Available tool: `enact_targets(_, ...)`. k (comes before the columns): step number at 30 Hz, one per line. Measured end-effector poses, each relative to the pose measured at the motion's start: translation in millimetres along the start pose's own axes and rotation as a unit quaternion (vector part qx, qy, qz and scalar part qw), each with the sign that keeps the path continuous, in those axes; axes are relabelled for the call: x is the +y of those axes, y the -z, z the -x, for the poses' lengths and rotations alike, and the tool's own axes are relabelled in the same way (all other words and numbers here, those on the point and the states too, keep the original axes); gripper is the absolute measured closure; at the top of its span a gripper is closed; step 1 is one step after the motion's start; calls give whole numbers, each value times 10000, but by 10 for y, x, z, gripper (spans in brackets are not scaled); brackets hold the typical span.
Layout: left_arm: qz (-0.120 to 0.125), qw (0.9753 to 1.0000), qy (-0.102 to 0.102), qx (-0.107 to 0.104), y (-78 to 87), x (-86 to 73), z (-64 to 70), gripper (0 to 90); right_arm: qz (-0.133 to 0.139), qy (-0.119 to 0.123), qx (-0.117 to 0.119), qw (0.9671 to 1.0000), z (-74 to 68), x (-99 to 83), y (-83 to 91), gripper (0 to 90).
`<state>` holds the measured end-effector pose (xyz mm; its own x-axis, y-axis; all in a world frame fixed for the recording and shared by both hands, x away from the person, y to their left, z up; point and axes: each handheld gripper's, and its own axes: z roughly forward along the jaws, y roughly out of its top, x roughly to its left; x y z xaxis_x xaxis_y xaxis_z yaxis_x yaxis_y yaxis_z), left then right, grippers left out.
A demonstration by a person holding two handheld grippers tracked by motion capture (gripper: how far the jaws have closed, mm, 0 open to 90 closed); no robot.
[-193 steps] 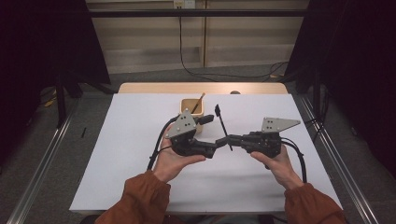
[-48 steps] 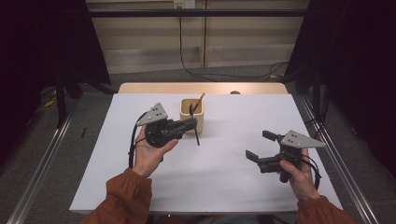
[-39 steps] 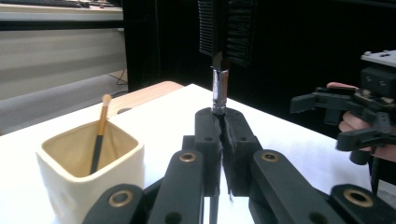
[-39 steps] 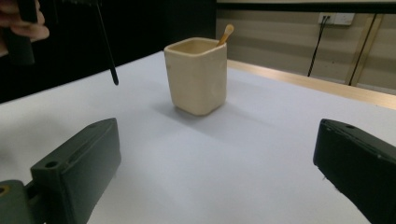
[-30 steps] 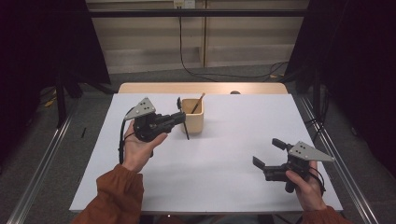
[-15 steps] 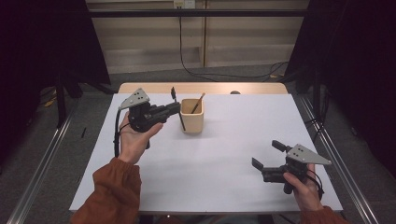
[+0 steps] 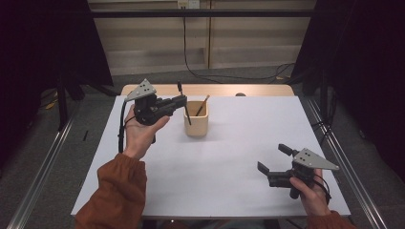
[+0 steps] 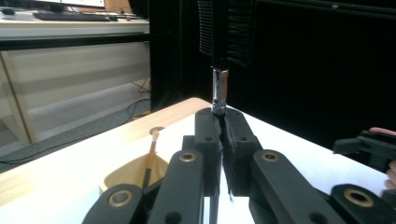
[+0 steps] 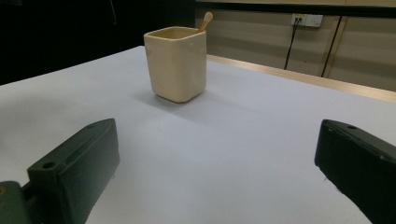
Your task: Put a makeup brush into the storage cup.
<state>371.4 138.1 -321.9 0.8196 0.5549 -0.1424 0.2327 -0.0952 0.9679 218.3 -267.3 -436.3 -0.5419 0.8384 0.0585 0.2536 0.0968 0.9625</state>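
My left gripper (image 7: 183,100) is held up at the back left, shut on a slim black brush (image 7: 184,106) that stands nearly upright. The brush's lower end shows against the left wall of a cream square cup (image 7: 197,121). In the left gripper view the jaws of this gripper (image 8: 219,114) pinch the brush's handle just under its metal ferrule (image 8: 219,88), with the cup (image 8: 122,173) below them. A wooden-handled brush (image 7: 203,105) leans inside the cup. My right gripper (image 7: 272,158) rests low at the front right, open and with nothing in it. It (image 9: 215,135) faces the cup (image 9: 176,63).
A white sheet (image 7: 229,157) covers the table, with a wooden strip (image 7: 258,89) along its far edge. Metal rails (image 7: 43,167) run along both sides. Cables (image 7: 205,71) lie on the floor behind the table.
My left gripper has carried the black brush up and toward the back, and now holds it beside the cup. The right gripper let go of the brush earlier and has drawn back to the front right, open.
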Motion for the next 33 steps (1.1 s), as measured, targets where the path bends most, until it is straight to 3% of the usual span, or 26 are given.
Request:
enact_targets(13,-60,9999,-117,99,-121,133,-54,860,97,-38,-1,9999,-9,0,8,0)
enact_targets(20,77,9998,-174,117,-150,259,-46,860,93,-44,-3,9999,-13,-2,9,0)
enact_targets(24,103,9997,-170,151,-193,246,-78,860,80,-17,5,10000,-9,-7,6,0)
enact_targets(27,144,9999,-70,53,-248,234,-122,860,79,-27,0,10000,-8,-7,6,0)
enact_targets(33,51,9998,-148,112,-365,239,-156,860,77,-28,9,10000,-7,-8,11,0)
